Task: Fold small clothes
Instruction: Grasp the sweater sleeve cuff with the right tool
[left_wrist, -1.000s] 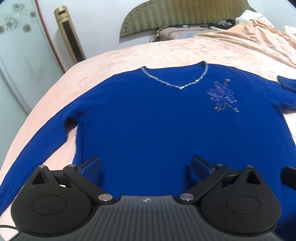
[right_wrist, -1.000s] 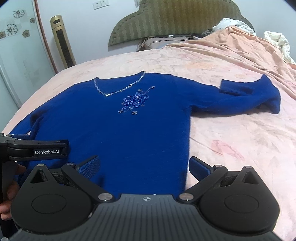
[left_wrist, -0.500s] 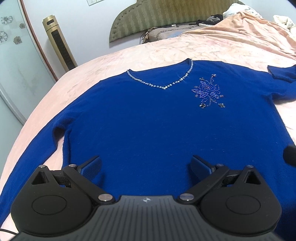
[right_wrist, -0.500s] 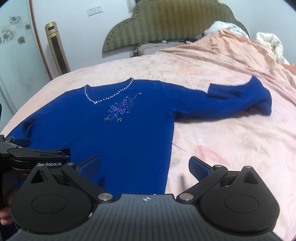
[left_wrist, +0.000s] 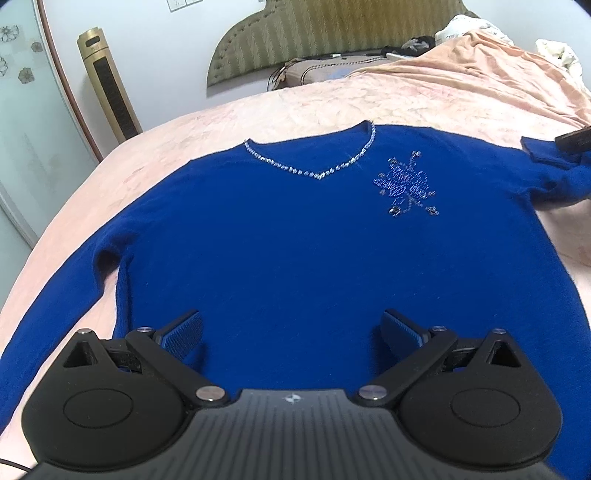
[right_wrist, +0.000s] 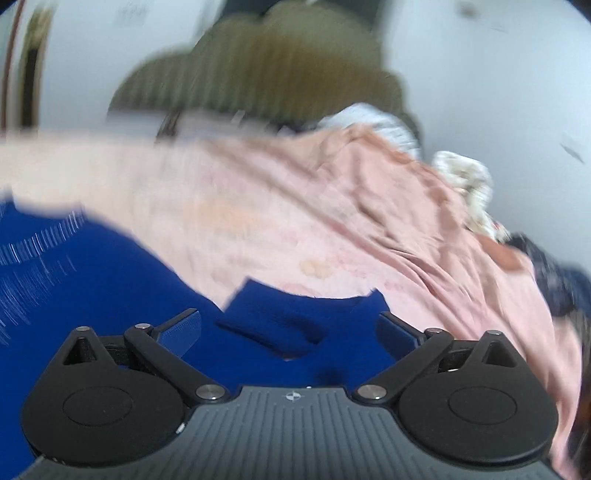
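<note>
Hanging over the bottom part of the blue sweater (left_wrist: 303, 236), the left gripper (left_wrist: 291, 332) has its two blue fingers (left_wrist: 183, 332) spread wide, and nothing is squeezed between them. The sweater lies flat and face up on the pink bedspread (left_wrist: 295, 107). It has a shiny bead line along the neck (left_wrist: 314, 171) and a sparkly flower (left_wrist: 406, 182) on the chest. One long sleeve (left_wrist: 55, 291) runs down to the left side.

The right gripper (right_wrist: 288, 328) is over the other sleeve (right_wrist: 295, 314), which is folded back on itself. Its jaws have just been closing a little, but they stand wide apart and do not press the cloth lying between them. This view is blurry. Behind the bed stand a green headboard (left_wrist: 325, 33) and a tall gold fan (left_wrist: 109, 83).
</note>
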